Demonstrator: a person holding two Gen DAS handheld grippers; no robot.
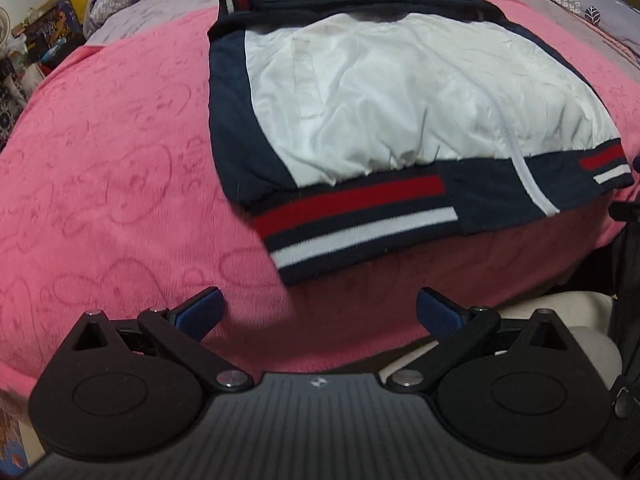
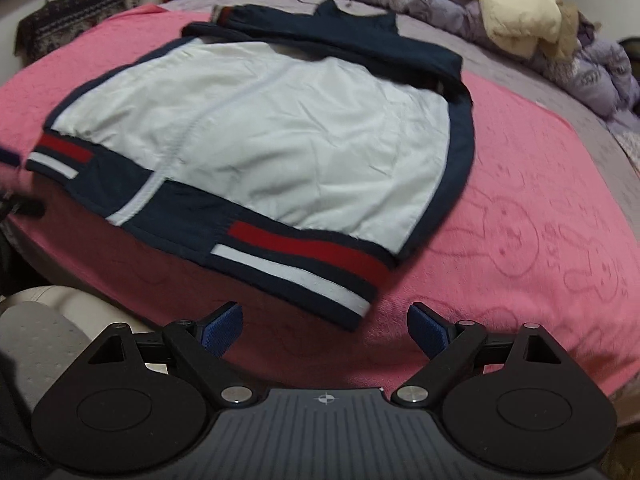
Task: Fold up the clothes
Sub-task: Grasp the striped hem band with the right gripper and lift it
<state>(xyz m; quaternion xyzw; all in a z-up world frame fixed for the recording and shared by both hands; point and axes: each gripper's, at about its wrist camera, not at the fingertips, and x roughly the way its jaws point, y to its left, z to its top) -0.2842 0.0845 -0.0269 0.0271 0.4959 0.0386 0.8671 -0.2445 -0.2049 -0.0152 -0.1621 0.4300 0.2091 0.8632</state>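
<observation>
Navy-and-white jacket [image 1: 392,120] lies sleeves-in at the bed's [image 1: 100,160] near edge; both tools, left [image 1: 320,314] and right [image 2: 325,330], gape empty, so any hem grasp should be level.

jacket [image 1: 380,120] collar end folded under, shelf clutter [image 1: 44,36] blurred

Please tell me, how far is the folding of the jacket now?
Done, it seems: the jacket lies flat on the pink blanket, with a sleeve folded across its top edge. In hand: nothing; the left gripper and the right gripper are both open, just short of the striped hem. Left: probably folding the hem up toward the collar.
</observation>
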